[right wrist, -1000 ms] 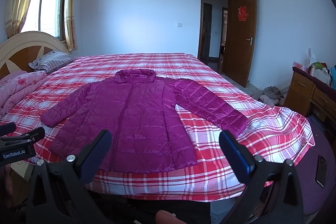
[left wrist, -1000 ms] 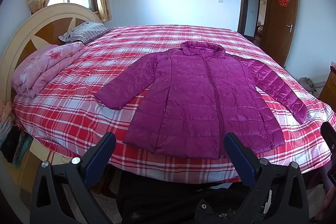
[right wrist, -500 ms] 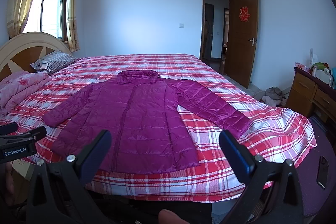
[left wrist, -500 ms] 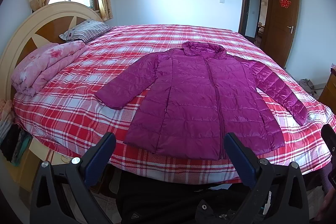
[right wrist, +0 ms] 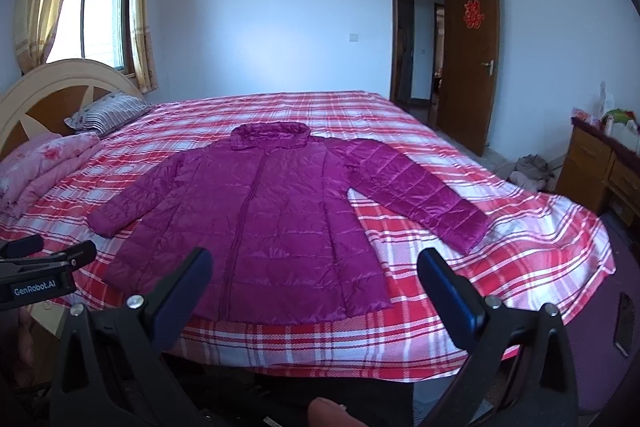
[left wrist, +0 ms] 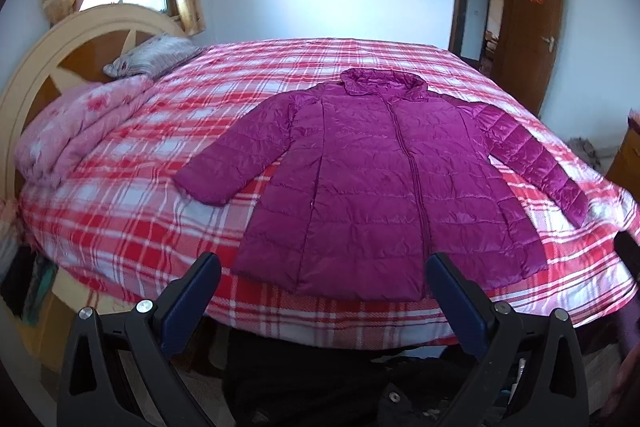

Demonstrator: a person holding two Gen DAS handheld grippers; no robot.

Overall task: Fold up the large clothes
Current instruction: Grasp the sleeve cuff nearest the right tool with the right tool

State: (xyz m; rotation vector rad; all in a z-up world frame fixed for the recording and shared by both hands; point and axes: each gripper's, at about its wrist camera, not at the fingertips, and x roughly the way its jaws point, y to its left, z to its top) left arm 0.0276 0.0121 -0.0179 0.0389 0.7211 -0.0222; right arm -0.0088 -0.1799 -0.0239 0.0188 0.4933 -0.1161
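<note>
A magenta quilted down jacket [left wrist: 372, 183] lies flat and face up on the red plaid bed [left wrist: 132, 211], zipped, sleeves spread out, hem toward me. It also shows in the right wrist view [right wrist: 272, 223]. My left gripper [left wrist: 322, 273] is open and empty, held before the bed's near edge, in front of the jacket's hem. My right gripper [right wrist: 314, 269] is open and empty, also short of the hem. The left gripper's body [right wrist: 36, 277] shows at the left edge of the right wrist view.
A folded pink quilt [left wrist: 80, 127] and a striped pillow [left wrist: 152, 55] lie by the round headboard [left wrist: 48, 47] at left. An open brown door [right wrist: 472, 59] is at the back right. A wooden dresser [right wrist: 600, 167] and floor clothes [right wrist: 528, 171] are at right.
Both grippers have moved slightly closer to the bed and risen a little; the jacket looms a bit larger. Both stay open. The jacket has not moved.
</note>
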